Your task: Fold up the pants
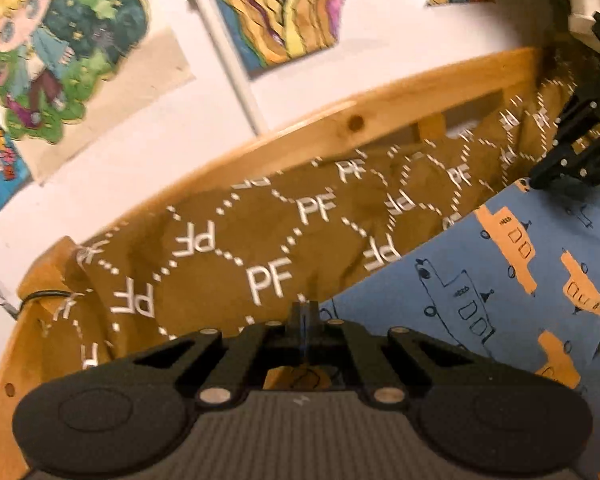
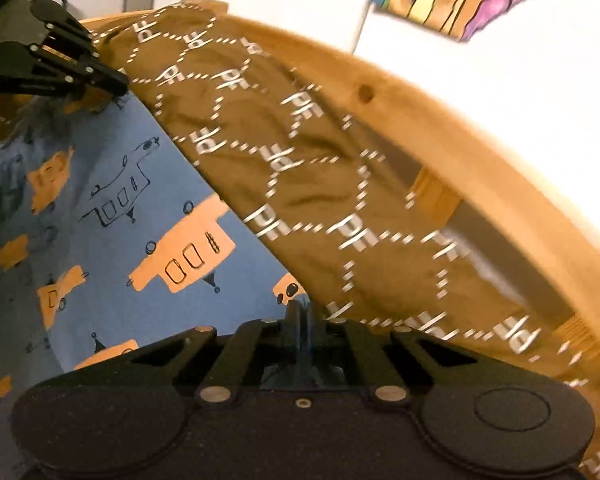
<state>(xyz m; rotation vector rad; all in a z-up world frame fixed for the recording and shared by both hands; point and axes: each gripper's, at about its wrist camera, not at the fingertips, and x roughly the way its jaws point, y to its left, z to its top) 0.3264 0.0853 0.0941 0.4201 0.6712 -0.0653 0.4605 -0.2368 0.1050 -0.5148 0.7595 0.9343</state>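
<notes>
- The pants (image 1: 268,240), brown with a white "PF" print, lie in a long band on the bed's blue truck-print sheet (image 1: 500,280), pushed up against the wooden bed frame (image 1: 340,120).
- In the left wrist view the band runs from about 8 o'clock to 2 o'clock. In the right wrist view it runs from 11 o'clock down to 4 o'clock.
- The left gripper (image 1: 304,308) is clenched, its fingers pressed together right at the near edge of the pants where brown meets blue. It looks pinched on that hem, though the fabric between the fingertips is hard to make out.
- The right gripper (image 2: 300,312) is clenched too, tips together at the same near edge further along the band. Again a pinch on the cloth is likely, not certain.
- Each gripper shows in the other's view, at 2 o'clock and at 10 o'clock, both at the hem line.
- Risk one: a pinch that catches the sheet along with the hem would drag the bedding up on the lift.
- Risk two: a thin bite on one side would slip and leave the fold crooked.
- Risk three: the far edge sits tight against the frame, so it could snag there.
</notes>
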